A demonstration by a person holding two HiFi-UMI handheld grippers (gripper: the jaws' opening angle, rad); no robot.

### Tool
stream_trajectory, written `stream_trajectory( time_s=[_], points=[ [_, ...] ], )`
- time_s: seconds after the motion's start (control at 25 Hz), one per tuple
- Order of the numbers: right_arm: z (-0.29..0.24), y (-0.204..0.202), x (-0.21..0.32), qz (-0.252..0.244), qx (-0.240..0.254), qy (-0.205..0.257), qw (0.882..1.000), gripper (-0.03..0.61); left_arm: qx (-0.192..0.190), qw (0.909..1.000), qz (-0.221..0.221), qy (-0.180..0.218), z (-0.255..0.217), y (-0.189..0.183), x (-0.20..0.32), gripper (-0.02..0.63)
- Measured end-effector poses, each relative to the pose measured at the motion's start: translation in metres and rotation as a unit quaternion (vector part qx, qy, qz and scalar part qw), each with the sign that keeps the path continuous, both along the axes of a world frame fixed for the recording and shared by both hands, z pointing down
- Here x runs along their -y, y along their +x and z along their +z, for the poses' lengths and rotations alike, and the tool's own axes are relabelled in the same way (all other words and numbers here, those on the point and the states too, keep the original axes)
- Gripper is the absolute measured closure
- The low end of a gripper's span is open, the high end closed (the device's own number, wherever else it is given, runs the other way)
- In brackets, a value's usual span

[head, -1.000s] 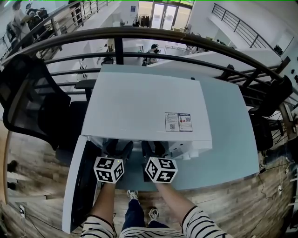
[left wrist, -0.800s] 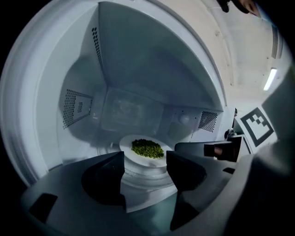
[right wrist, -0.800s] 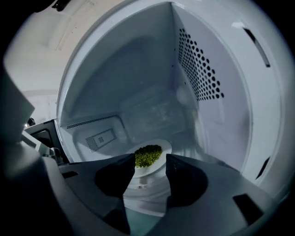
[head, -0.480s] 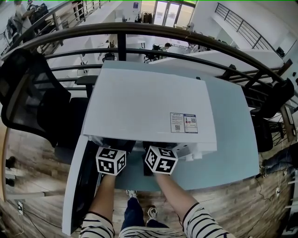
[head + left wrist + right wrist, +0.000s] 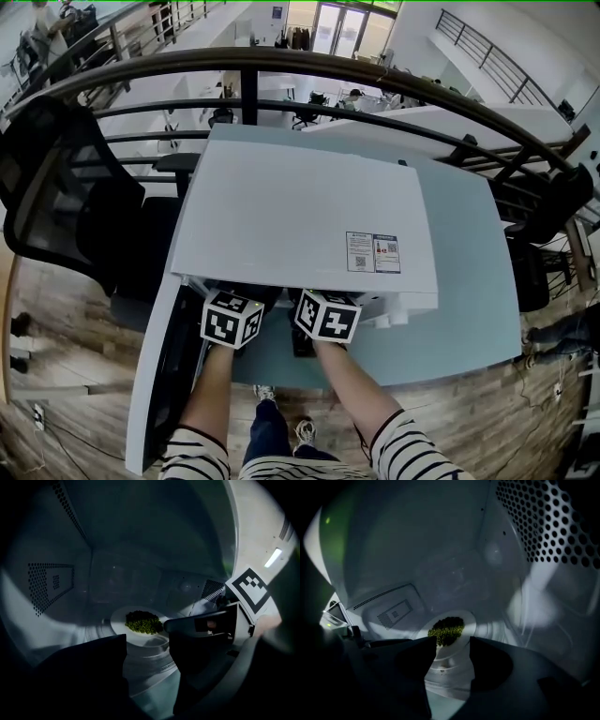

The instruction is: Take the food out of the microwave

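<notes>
A white plate (image 5: pixel 121 620) with a heap of green peas (image 5: pixel 142 621) lies on the turntable inside the white microwave (image 5: pixel 300 216). Both grippers reach into the dark cavity, and in the head view only their marker cubes show below the front edge. My left gripper (image 5: pixel 146 651) is open and short of the plate. My right gripper (image 5: pixel 451 643) is open too, with the peas (image 5: pixel 446 629) and the plate's rim (image 5: pixel 468 619) just beyond its tips. Both pairs of jaws have just been opening, and nothing is between them. The right gripper's cube (image 5: pixel 248 590) shows beside the left one.
The microwave door (image 5: pixel 155 375) hangs open at the left, next to my left arm. The microwave stands on a pale blue table (image 5: pixel 469 281). A black mesh chair (image 5: pixel 56 197) is at the left and a dark railing (image 5: pixel 281 66) runs behind. Perforated walls (image 5: pixel 543 522) close in the cavity.
Both marker cubes have slid up the picture, closer under the microwave's front edge, so the grippers sit deeper in the cavity. The plate has not moved.
</notes>
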State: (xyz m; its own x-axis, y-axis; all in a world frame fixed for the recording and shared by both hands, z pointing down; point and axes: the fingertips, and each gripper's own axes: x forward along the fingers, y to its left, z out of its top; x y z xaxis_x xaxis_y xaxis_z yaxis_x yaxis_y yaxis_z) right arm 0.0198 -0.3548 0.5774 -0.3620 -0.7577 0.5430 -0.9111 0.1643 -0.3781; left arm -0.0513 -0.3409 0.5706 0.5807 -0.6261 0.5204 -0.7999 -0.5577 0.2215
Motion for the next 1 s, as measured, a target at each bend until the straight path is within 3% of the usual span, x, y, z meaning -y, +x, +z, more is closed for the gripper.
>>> stream_trajectory(
  time_s=[0.64,0.8,1.0],
  points=[
    [-0.017,-0.006,-0.012,0.001,0.099,0.024,0.995,0.364,-0.047,0.9988,0.004,0.013,-0.007,0.005,-0.009,0.344],
    [-0.019,-0.014,-0.017,-0.015,0.108,0.028,0.994,0.364,-0.052,0.9986,0.012,0.006,-0.004,0.007,-0.014,0.344],
    [-0.015,-0.002,-0.014,0.012,0.107,0.020,0.994,0.364,-0.059,0.9982,-0.011,0.011,-0.009,-0.001,-0.012,0.344]
  ],
)
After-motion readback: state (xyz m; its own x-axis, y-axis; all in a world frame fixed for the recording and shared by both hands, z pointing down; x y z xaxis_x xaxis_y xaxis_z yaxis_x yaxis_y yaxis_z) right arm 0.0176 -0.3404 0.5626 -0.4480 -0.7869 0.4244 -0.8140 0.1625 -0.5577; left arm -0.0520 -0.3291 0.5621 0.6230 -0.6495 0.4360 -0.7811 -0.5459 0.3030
